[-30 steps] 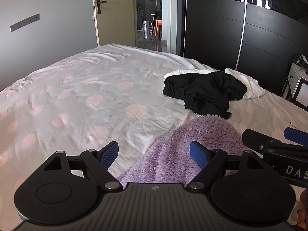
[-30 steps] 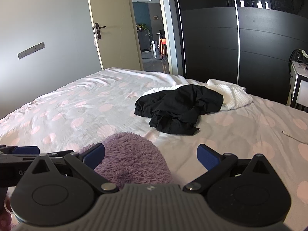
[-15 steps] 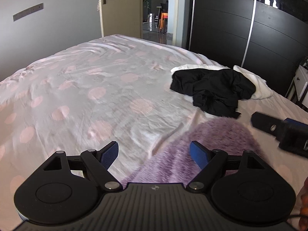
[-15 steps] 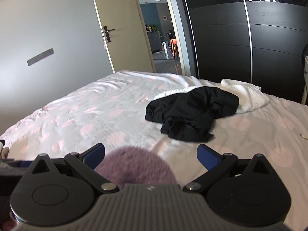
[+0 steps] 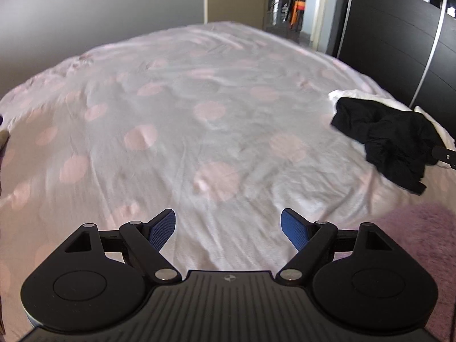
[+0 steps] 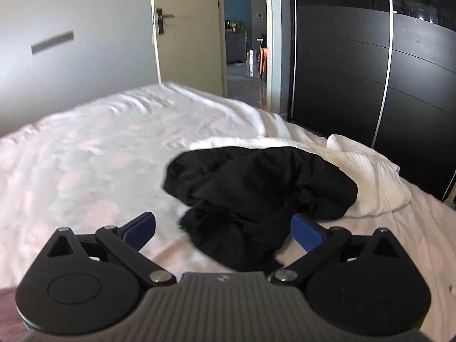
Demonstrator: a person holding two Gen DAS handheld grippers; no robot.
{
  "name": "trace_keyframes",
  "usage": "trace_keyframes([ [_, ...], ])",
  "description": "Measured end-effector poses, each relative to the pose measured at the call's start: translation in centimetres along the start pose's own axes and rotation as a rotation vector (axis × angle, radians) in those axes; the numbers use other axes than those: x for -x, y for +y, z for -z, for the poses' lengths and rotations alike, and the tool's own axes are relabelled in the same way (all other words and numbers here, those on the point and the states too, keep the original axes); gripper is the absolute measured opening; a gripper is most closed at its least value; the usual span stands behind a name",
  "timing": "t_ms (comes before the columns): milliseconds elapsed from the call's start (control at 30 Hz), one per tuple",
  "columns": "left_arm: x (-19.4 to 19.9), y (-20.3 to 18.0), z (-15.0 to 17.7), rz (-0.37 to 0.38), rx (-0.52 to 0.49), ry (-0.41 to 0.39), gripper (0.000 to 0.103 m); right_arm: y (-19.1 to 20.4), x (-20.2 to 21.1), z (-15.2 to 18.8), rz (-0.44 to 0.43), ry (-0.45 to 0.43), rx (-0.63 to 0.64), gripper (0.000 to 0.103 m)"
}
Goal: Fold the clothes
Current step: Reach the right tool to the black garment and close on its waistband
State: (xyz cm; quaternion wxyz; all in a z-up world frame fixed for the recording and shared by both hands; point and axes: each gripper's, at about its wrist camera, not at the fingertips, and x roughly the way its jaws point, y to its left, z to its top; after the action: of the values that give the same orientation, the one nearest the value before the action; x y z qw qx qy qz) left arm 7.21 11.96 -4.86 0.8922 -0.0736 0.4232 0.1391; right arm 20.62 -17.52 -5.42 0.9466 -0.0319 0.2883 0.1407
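Note:
A crumpled black garment (image 6: pixel 256 193) lies on the bed, partly over a white ribbed garment (image 6: pixel 367 176). My right gripper (image 6: pixel 223 229) is open, its jaws either side of the black garment's near edge, just above it. My left gripper (image 5: pixel 228 229) is open and empty over bare sheet. In the left wrist view the black garment (image 5: pixel 393 142) is at the far right, the white one (image 5: pixel 356 95) behind it. A fluffy purple garment (image 5: pixel 413 239) lies at the lower right there.
The bed has a white sheet with pink dots (image 5: pixel 199 131). A dark wardrobe (image 6: pixel 370 71) stands behind the bed on the right. An open door (image 6: pixel 188 28) and doorway are at the back. A grey wall (image 6: pixel 71 51) is on the left.
My right gripper has moved forward to the black garment. My left gripper has swung left, off the purple garment, which now sits at the right edge of its view.

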Motion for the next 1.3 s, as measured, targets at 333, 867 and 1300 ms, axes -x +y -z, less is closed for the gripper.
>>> trace_keyframes([
  [333, -4.7, 3.4, 0.6, -0.061, 0.073, 0.138, 0.081, -0.6, -8.9, -1.5, 0.055, 0.1, 0.048, 0.088],
  [867, -6.0, 3.7, -0.3, -0.055, 0.104, 0.17, 0.081, -3.6, -6.1, -2.7, 0.142, 0.033, 0.034, 0.005],
  [1300, -3.3, 3.3, -1.3, -0.049, 0.112, 0.108, 0.081, -6.7, 7.9, -3.7, 0.249, -0.168, 0.012, 0.001],
])
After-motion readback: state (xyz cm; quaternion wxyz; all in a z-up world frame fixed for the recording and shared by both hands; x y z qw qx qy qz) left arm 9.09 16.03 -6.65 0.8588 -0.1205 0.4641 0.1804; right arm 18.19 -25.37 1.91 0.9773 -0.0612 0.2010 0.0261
